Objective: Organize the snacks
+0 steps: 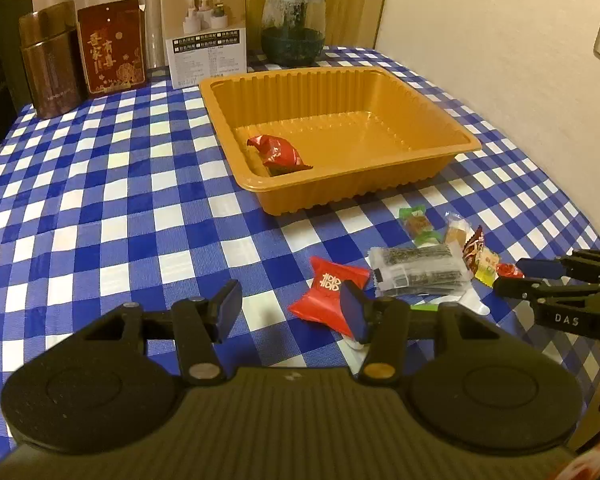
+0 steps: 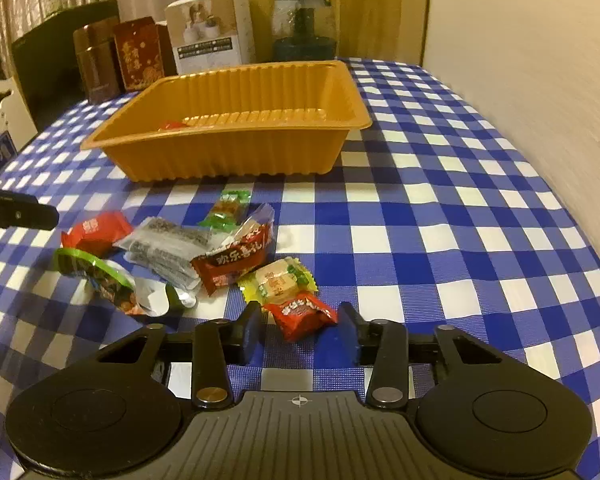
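From the left wrist camera, the left gripper (image 1: 290, 310) hangs with jaws spread wide and empty above the blue-and-white checked tablecloth (image 1: 100, 200). One dark red foil snack packet (image 1: 278, 152) lies in the near left corner of the ribbed orange plastic tray (image 1: 440, 112).

From the right wrist camera, the right gripper (image 2: 300, 330) has its jaws apart on either side of a small red wrapped candy (image 2: 304, 316), not visibly pinching it. Loose snacks, including a yellow-green wrapped sweet (image 2: 278, 280), lie on the cloth between the gripper and the tray.
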